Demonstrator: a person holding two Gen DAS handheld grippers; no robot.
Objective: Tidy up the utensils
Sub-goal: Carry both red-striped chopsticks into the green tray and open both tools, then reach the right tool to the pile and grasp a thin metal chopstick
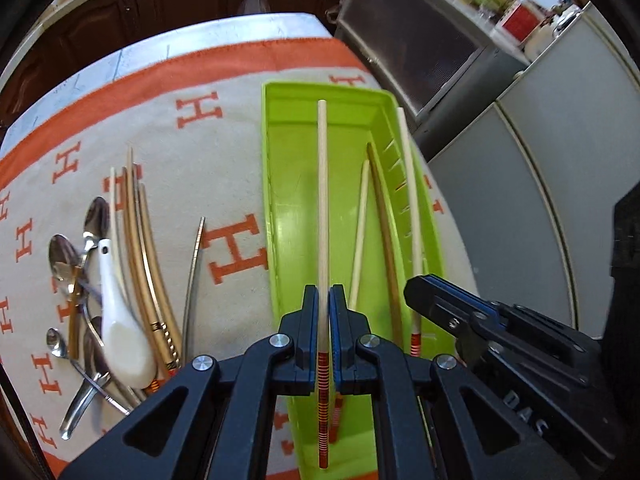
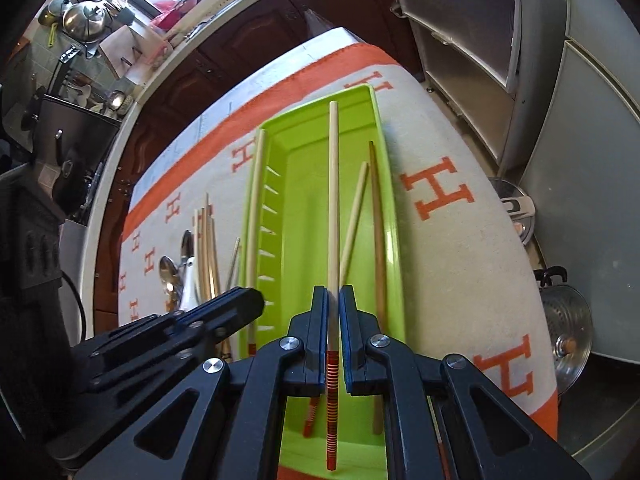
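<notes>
My left gripper (image 1: 324, 300) is shut on a pale chopstick (image 1: 322, 200) with red bands, held lengthwise above the green tray (image 1: 280, 152). My right gripper (image 2: 333, 300) is shut on another pale chopstick (image 2: 333, 200) with red bands, also over the tray (image 2: 296, 160). Two chopsticks, one pale (image 1: 360, 220) and one brown (image 1: 384, 232), lie in the tray. The right gripper's body (image 1: 500, 328) shows in the left view; the left gripper's body (image 2: 180, 332) shows in the right view. A pile of chopsticks (image 1: 140, 240), metal spoons (image 1: 64, 260) and a white ceramic spoon (image 1: 116, 320) lies on the cloth left of the tray.
A single metal chopstick (image 1: 194, 272) lies between pile and tray. The orange-bordered cloth (image 1: 224, 152) with H letters covers the table. Grey cabinets (image 1: 520, 168) stand right of the table. A metal pot lid (image 2: 568, 328) is on the floor to the right.
</notes>
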